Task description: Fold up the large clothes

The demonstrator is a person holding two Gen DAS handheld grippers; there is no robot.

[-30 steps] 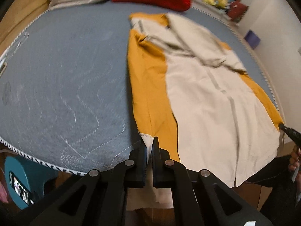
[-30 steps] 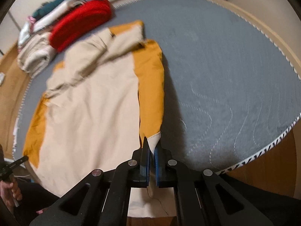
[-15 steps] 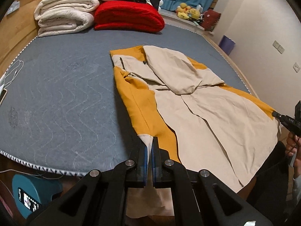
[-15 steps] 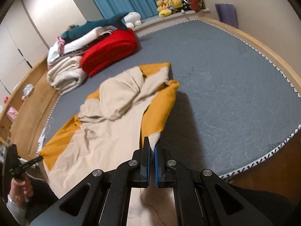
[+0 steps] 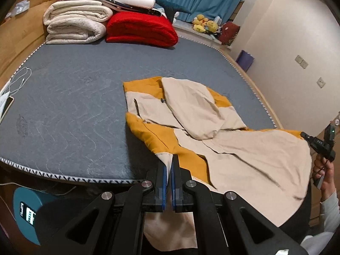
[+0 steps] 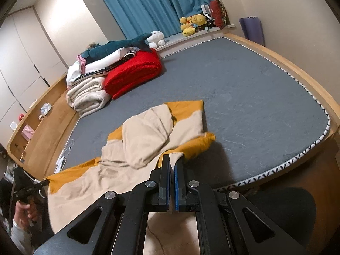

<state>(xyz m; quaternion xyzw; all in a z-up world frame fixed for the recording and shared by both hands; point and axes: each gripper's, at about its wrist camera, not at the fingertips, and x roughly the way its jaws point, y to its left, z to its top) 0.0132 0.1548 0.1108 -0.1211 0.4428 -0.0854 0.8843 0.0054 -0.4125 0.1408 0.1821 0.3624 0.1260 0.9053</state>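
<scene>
At 6 o'clock of the left wrist view, my left gripper [image 5: 169, 159] is clamped tight on a cream hem corner of the garment [image 5: 244, 148]; the pinched cloth stands up between the blue pads and the loose tail hangs below the jaws. Same entry for my right gripper [image 6: 172, 159] in the right wrist view: jaws closed on the other cream hem corner, cloth pinched between the fingers, lining hanging under them.

Garment: cream panels with mustard-yellow bands. Its collar end lies on the grey mattress [image 5: 74, 106], toward 12 o'clock from my grippers; the hem end is raised off the bed and stretched between my two grips. A cream sleeve is folded across the middle.

From the left wrist view, the right gripper appears at 3 o'clock, gripped by my hand [image 5: 324, 170], touching the yellow edge.

At 11 o'clock on the mattress: a red blanket [image 5: 140, 29] just beside a cream blanket [image 5: 74, 25], more folded items stacked on top. Blue curtain [image 6: 148, 4] at 12 o'clock. White cable [image 5: 21, 78] at 9 o'clock near the mattress edge.
</scene>
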